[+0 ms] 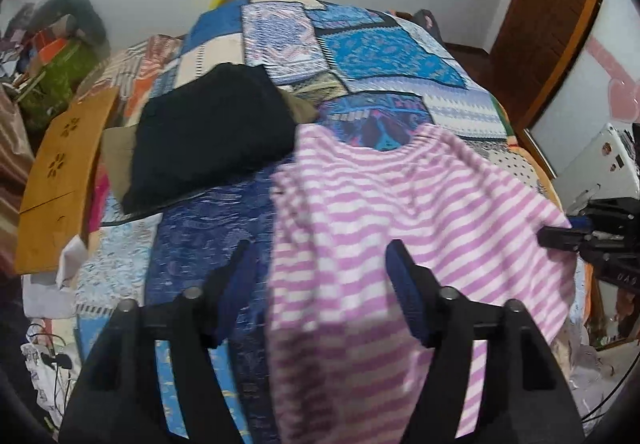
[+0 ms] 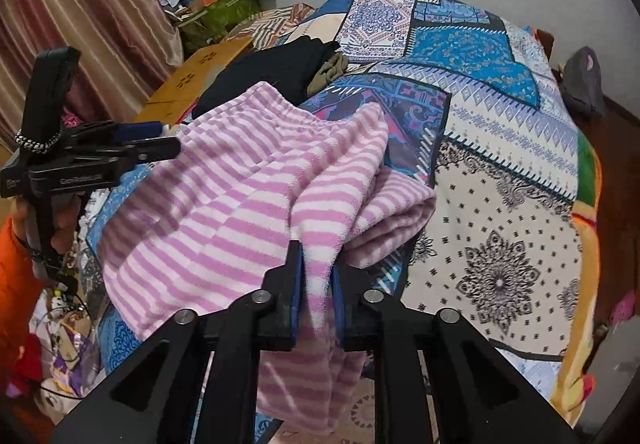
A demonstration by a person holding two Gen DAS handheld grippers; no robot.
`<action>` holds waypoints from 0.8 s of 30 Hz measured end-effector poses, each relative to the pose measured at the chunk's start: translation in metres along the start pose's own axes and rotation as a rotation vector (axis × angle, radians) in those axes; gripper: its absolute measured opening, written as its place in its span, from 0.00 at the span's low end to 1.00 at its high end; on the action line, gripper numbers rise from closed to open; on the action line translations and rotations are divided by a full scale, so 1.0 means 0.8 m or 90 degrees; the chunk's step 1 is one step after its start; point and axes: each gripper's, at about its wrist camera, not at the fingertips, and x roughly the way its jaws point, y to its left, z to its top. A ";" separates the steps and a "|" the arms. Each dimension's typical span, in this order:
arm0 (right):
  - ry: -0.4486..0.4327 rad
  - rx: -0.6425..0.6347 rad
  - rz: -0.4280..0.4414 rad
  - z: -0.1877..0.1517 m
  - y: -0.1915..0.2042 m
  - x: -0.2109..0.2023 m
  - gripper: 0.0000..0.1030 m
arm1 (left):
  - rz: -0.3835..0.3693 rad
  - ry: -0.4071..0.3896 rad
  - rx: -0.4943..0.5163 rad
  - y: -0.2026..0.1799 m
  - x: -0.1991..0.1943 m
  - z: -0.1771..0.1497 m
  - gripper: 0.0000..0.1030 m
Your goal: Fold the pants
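My right tool (image 2: 316,284) is clamped on a bunched fold of the striped pants (image 2: 240,212), the fabric pinched between its blue pads and hanging off the near edge of the bed (image 2: 500,228). My left tool (image 1: 320,284) stands with its fingers spread over the pants' left edge, and nothing is pressed between them. The pants lie across the near half of the bed's patchwork cover, with the waistband toward twelve o'clock.

As I judge it, the risk is that with only one side gripped, any pull from my right hand will drag the cloth toward five o'clock and skew the fold. The bunch I hold looks to be several layers, so some could slip free. The free edge could also slide off the bed.

The left view shows the dark folded garment (image 1: 208,136) at ten o'clock in full, and my left fingers open. The right view shows the pinch itself, the thick roll of fabric at three o'clock, and my hand (image 2: 60,220) on the left tool's handle at nine o'clock.
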 end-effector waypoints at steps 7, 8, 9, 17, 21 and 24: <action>-0.002 0.026 0.000 -0.006 -0.002 0.008 0.59 | -0.014 0.058 -0.018 0.028 0.020 -0.042 0.75; 0.014 0.029 -0.003 -0.010 -0.004 0.018 0.59 | -0.018 0.065 -0.020 0.028 0.025 -0.048 0.75; 0.020 0.032 -0.003 -0.012 -0.005 0.022 0.59 | -0.024 0.073 -0.023 0.027 0.031 -0.055 0.75; 0.079 0.072 0.041 -0.015 -0.024 0.075 0.59 | -0.064 0.109 -0.056 0.025 0.068 -0.054 0.75; 0.093 0.070 0.068 -0.005 -0.027 0.090 0.58 | -0.097 0.117 -0.059 0.024 0.079 -0.041 0.75; 0.096 0.059 0.082 0.003 -0.023 0.094 0.38 | -0.129 0.132 -0.083 0.023 0.088 -0.028 0.60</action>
